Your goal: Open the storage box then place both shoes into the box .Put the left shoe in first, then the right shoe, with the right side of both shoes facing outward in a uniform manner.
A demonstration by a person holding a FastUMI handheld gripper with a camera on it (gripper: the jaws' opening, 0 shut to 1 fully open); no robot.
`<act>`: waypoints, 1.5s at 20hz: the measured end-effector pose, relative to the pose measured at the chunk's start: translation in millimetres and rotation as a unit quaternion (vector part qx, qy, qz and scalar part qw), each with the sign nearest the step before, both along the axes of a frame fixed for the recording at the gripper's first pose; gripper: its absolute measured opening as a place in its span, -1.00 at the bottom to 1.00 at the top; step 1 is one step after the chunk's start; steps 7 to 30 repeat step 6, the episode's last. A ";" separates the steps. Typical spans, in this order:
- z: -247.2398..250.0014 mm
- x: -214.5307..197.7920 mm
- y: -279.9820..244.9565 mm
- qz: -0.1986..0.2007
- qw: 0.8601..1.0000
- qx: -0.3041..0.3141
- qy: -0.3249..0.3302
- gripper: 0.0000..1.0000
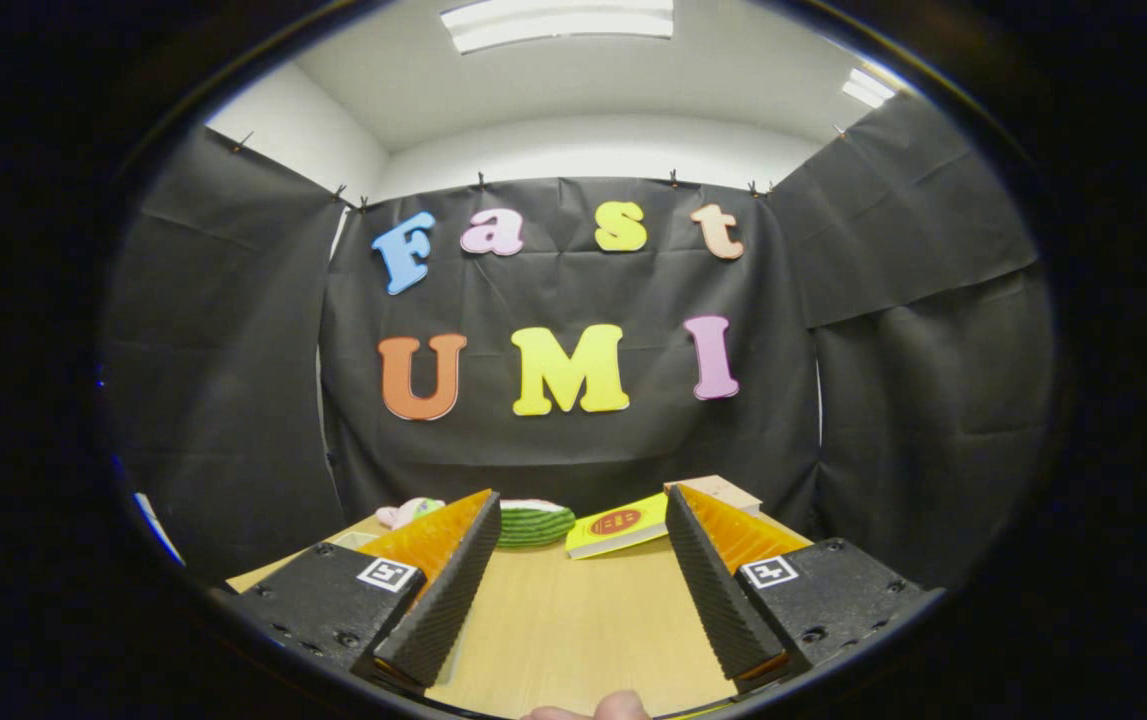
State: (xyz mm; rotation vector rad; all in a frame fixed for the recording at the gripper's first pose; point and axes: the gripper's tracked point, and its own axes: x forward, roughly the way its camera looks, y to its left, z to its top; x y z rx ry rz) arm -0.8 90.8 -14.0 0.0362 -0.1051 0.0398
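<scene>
I am holding my tool (pixel 578 590) level over the wooden tabletop (pixel 573 640), its fingers spread wide and gripping nothing, likely to survey the far edge, where a green striped item (pixel 535 523) at 11 o'clock and a yellow book (pixel 618 526) at 12 are lying, storage box and shoes unseen.

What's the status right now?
Gripper open, holding nothing. Bare wooden table between fingers. Green striped round object and flat yellow packet lie beyond.
</scene>
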 end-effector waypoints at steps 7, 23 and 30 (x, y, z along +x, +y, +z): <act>-0.2 -1.1 3.6 -0.002 1.000 -0.006 -0.002 1.00; -0.2 -1.1 3.6 -0.002 1.000 -0.006 -0.002 1.00; -0.2 -1.1 3.6 -0.002 1.000 -0.006 -0.002 1.00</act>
